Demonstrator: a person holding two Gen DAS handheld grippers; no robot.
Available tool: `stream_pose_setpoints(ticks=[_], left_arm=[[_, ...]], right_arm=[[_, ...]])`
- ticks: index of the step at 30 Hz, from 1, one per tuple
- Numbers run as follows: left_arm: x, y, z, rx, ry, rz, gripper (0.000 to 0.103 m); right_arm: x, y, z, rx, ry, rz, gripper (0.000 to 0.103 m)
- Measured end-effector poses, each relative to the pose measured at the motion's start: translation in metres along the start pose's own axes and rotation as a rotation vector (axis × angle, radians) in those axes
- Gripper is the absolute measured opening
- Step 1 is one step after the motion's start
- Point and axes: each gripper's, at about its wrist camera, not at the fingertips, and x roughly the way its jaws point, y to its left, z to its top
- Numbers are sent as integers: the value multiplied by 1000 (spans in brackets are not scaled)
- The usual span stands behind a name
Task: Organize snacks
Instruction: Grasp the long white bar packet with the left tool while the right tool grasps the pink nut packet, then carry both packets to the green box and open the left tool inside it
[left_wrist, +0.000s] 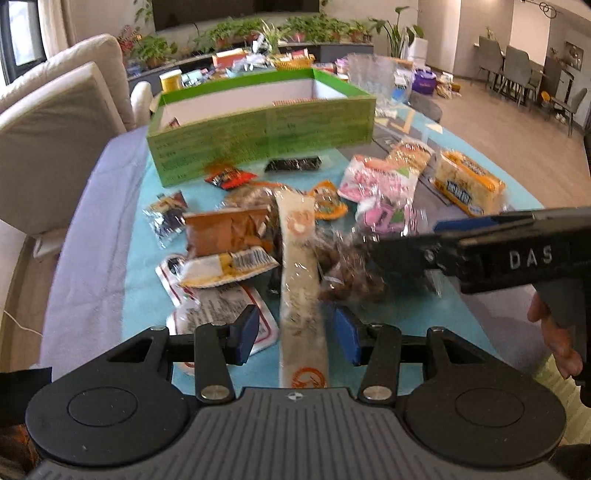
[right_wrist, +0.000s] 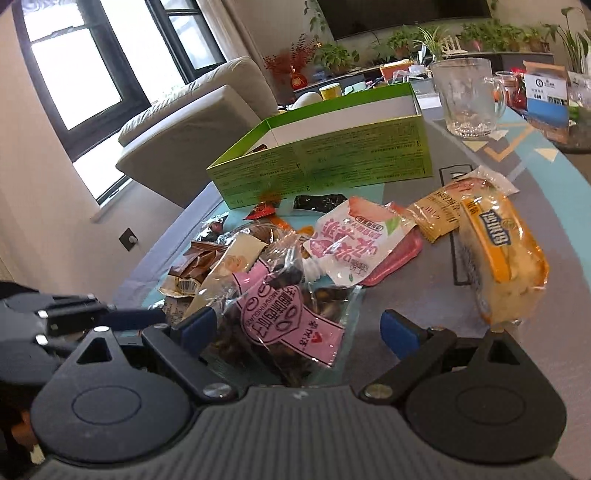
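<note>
The left claw (left_wrist: 297, 338) stands open around a long cream paper-wrapped snack stick (left_wrist: 301, 273) that lies atop the pile on the teal worktop (left_wrist: 147, 295); neither blue pad appears to touch it. The right claw (right_wrist: 299, 326) is likewise open, astride a clear crinkly bag with a pink label (right_wrist: 284, 317). Close each squarely on the middle of its packet, lift clear of the neighbours, then carry to the open green cardboard box (left_wrist: 258, 136) behind the pile, 1 packet at a time.
</note>
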Motion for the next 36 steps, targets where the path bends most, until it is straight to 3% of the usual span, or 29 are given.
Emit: stream_pose_setpoints(ticks=[3,6,25,36], left_arm=[[7,0,-1,1,20,4,42],[8,0,-1,8,-4,10,24],[-20,-2,8,9,-120,35,24],[-44,4,31,-6,-250,68,24]], right_arm=[[8,5,1,5,5,-7,61],[12,6,0,3,-10,-30,61],[-19,-1,4,3,-100,-19,61],[-30,-6,16,7,-156,-41,61]])
